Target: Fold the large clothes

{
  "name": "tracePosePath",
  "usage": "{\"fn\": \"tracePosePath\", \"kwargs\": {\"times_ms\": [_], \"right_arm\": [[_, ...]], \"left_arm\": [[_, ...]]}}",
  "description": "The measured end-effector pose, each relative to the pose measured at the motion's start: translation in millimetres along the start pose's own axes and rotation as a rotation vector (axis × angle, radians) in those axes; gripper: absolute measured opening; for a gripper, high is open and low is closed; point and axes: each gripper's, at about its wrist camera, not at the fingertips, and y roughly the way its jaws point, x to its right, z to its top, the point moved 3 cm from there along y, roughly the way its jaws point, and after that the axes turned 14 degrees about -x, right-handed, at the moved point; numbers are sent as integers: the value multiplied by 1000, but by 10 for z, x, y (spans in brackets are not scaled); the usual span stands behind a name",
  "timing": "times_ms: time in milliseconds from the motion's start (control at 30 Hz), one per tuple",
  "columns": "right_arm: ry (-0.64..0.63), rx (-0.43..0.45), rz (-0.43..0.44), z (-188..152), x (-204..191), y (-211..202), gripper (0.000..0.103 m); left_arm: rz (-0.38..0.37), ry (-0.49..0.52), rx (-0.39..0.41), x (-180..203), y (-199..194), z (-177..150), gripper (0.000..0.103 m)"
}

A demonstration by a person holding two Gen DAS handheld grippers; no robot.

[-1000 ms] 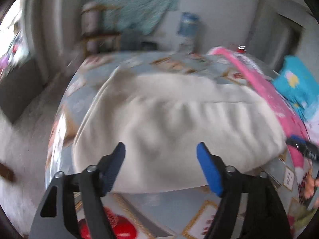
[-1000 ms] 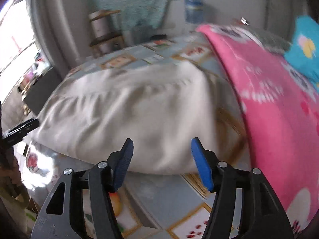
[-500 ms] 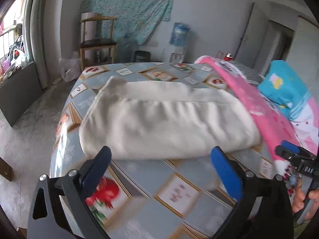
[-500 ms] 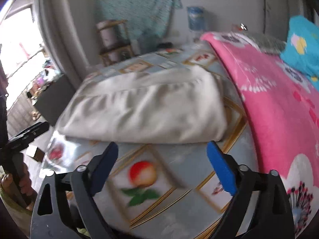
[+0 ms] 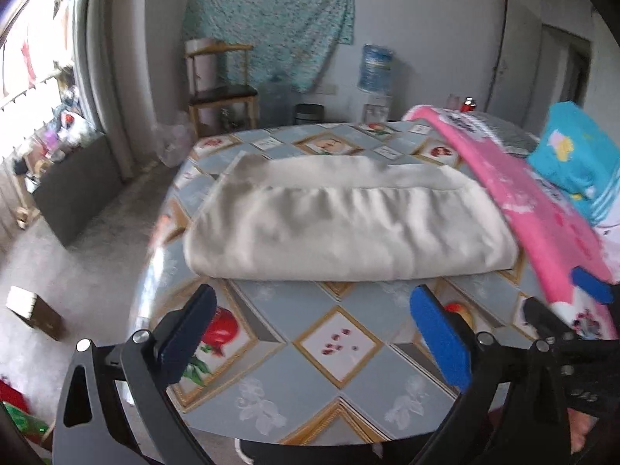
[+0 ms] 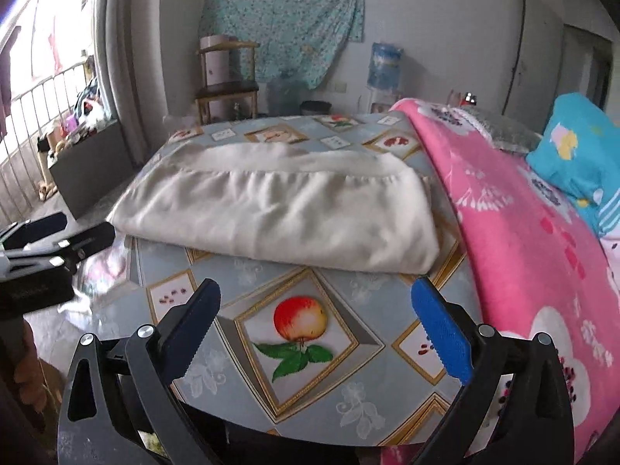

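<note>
Standing wide apart, the fingers of the left gripper (image 5: pixel 312 325) hold nothing. The right gripper (image 6: pixel 316 319) is the same; its fingers have just been opening, with nothing between them. Both grippers point down at the table (image 5: pixel 271 356), near its front edge. The folded cream cloth (image 5: pixel 348 224) lies on the table, past the fingers and not touching them. A pink blanket (image 6: pixel 523 240) lies just beside it.

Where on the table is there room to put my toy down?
Bare room: the near strip of the table, between the folded cream cloth and the table's front edge, and the far strip behind the cloth. Crowded: the right side, under the pink blanket.
</note>
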Motion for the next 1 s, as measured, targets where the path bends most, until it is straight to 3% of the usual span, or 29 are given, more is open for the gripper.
{"fn": "tracePosePath", "kwargs": {"times_ms": [133,367,667,1000], "right_arm": [[21,17,-41,45,21,-19,96],[83,-26,-2,52,102,118,96],[76,-143,-151,29,97,348,96],[129,-177,-159,-46,179,320,96]], "left_arm": [[31,-4,-36,-10,100,47,98],[106,-28,-92,-49,269,55,98],[41,-7,-180,49,396,13,98],[26,-17,-198,119,384,38,98]]}}
